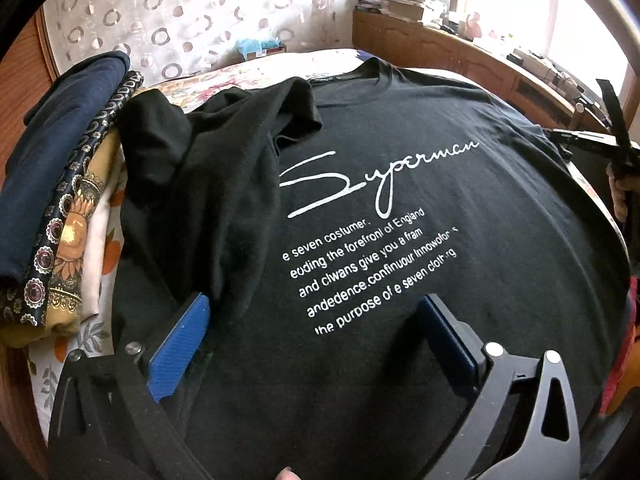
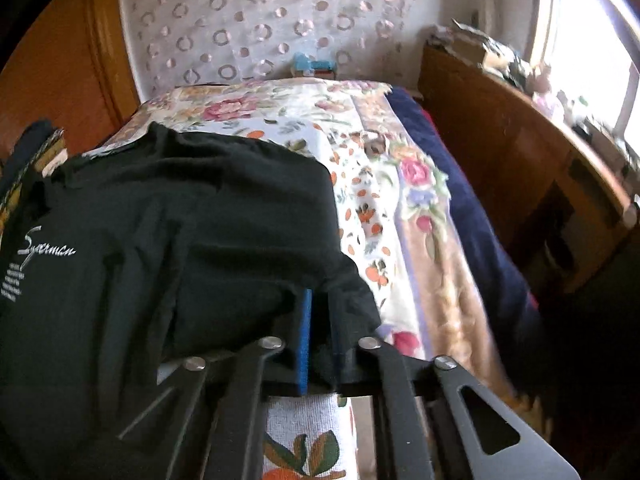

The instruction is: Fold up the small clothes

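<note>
The shirt point(image 1: 400, 220) print is cut off at 9 o'clock by a fold; left tongs point(image 1: 316, 332) are spread wide, right tongs point(image 2: 320, 344) clamped on shirt cloth.

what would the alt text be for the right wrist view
The right gripper, its blue pads closed, pinches the edge of a black t-shirt lying on a floral bedspread. White "Superman" script shows on the shirt at far left; a wooden cabinet stands beside the bed under a bright window.
</note>
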